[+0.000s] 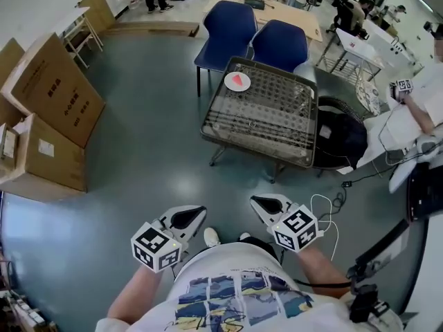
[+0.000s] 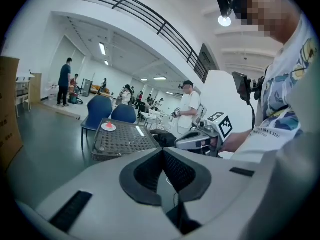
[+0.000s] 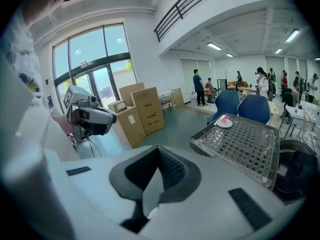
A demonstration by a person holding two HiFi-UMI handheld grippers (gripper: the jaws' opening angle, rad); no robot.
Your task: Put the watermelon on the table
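A red watermelon slice [image 1: 237,81] lies on a white plate [image 1: 231,87] at the far left corner of the wire-mesh table [image 1: 277,126]. It also shows in the left gripper view as a slice [image 2: 108,126] on the table [image 2: 125,140], and in the right gripper view as a slice [image 3: 224,120] on the table [image 3: 247,146]. My left gripper [image 1: 199,211] [image 2: 162,151] and right gripper [image 1: 256,200] [image 3: 158,149] hover close to my body, well short of the table. Both are shut and empty.
Two blue chairs [image 1: 228,30] [image 1: 280,45] stand behind the table. Cardboard boxes [image 1: 52,99] line the left side. A dark bag [image 1: 340,135] sits right of the table, with a white cable [image 1: 325,209] on the floor near my right gripper. People stand far back.
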